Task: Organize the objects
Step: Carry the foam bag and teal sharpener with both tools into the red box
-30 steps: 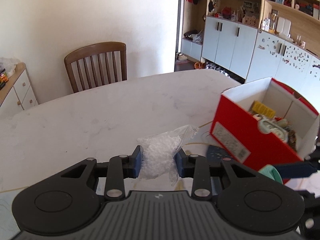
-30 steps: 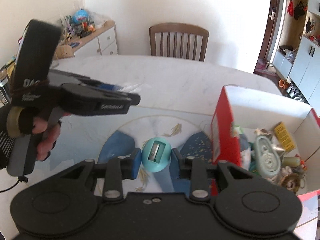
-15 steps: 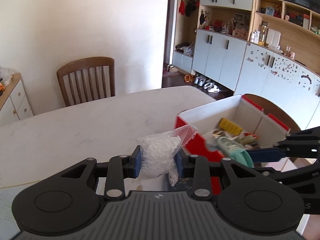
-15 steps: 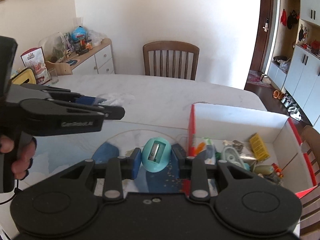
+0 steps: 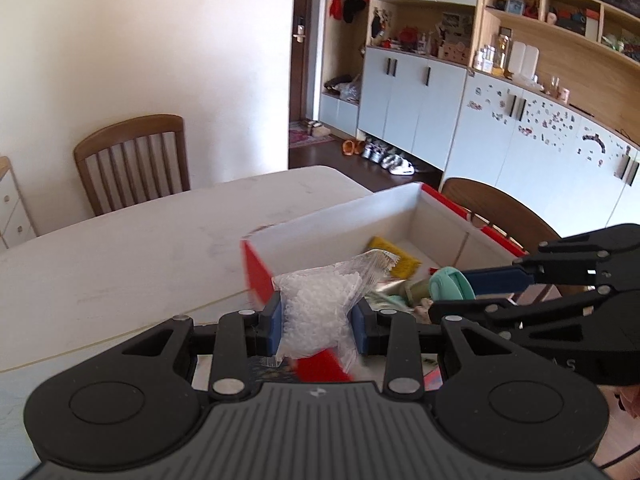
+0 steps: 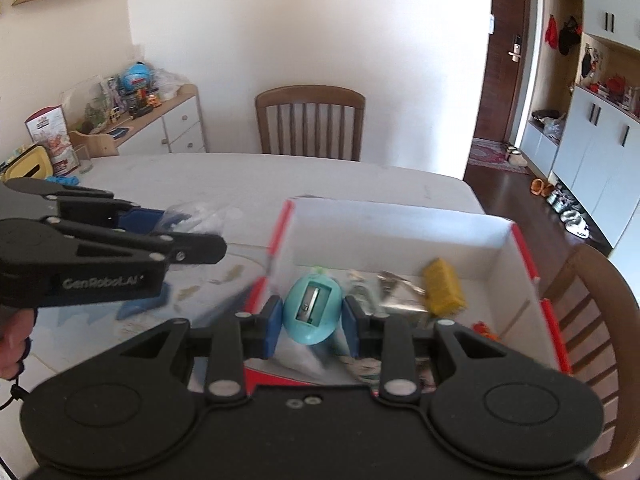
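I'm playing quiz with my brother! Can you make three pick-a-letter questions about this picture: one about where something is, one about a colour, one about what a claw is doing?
1. Where is the yellow packet?
A. on a chair
B. inside the box
C. on the floor

2. What colour is the egg-shaped sharpener?
A. teal
B. pink
C. black

3. What is the left claw doing?
A. hanging open with nothing in it
B. pinching a spoon
C. squeezing a clear bag of white bits

Answers:
1. B, it lies on the box's white floor near the far corner.
2. A, its shell is teal around a metal blade.
3. C, both blue pads press the bag's sides.
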The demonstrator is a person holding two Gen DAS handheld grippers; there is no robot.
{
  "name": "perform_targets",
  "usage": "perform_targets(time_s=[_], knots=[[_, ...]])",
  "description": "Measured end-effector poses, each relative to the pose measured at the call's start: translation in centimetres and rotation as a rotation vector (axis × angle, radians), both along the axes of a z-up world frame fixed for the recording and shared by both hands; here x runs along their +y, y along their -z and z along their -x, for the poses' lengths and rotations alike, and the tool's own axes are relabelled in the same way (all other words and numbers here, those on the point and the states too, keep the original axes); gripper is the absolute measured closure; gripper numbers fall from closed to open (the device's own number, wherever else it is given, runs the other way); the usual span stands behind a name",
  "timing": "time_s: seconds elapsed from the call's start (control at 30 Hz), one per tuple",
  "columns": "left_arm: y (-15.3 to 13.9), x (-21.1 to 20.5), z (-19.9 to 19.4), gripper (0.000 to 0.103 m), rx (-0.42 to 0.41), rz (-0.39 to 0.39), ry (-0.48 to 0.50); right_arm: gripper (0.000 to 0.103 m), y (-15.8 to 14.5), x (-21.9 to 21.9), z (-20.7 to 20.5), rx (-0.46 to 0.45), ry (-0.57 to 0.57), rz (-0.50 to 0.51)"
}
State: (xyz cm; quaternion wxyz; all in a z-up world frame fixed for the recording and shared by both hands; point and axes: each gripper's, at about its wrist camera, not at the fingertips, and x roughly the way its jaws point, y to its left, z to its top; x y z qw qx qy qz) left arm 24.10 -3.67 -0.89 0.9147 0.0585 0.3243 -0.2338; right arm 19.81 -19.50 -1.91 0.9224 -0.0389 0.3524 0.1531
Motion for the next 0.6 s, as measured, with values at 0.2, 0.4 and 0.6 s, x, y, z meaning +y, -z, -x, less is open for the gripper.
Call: perform_targets(time_s=[0.2,0.4,0.6], knots=[[1.2,-4.1,-0.4,0.07,0.018,-0.027,0.027,0.073,1.0,-4.5,-0.8,0.012,0.03,0.018],[3.0,-7.1,-0.9,0.07,0.043,-0.078,0.036,0.072,2.2,-7.7,-2.2,0.034,0.042,0.026],[4.3,-8.5,-2.3,0.07,0.067,-0.127,0.017,0.072,4.0,-9.3,-4.3,0.085,0.041,0.013]])
